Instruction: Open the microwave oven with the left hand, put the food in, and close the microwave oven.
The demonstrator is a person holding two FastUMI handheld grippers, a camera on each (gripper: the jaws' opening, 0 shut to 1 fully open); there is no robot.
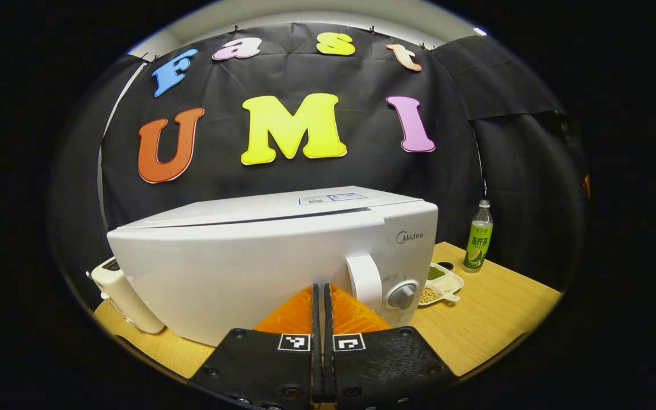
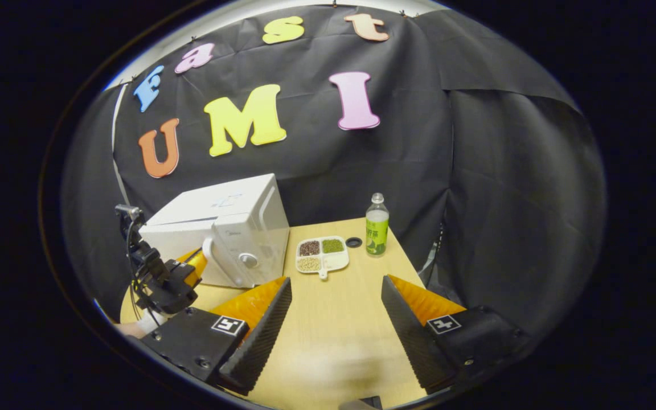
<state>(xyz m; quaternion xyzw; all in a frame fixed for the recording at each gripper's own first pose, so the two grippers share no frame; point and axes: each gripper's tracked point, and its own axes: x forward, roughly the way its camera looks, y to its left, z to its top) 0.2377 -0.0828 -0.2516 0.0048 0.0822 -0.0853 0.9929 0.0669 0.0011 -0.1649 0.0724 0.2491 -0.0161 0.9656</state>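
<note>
Fingers on the left gripper (image 1: 320, 296) are pressed together with nothing between them, right up near the microwave (image 1: 271, 256) door just beside its handle (image 1: 364, 282). They'd need to spread and hook that handle squarely before pulling, I reckon. Right gripper (image 2: 336, 302) hangs spread wide over the table (image 2: 333, 341), with the food tray (image 2: 322, 254) farther back beside the microwave, near a green bottle (image 2: 377, 230).

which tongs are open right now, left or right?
The right tongs: fingers spread wide over the table. The left tongs have fingers pressed together, pointing at the microwave.
</note>
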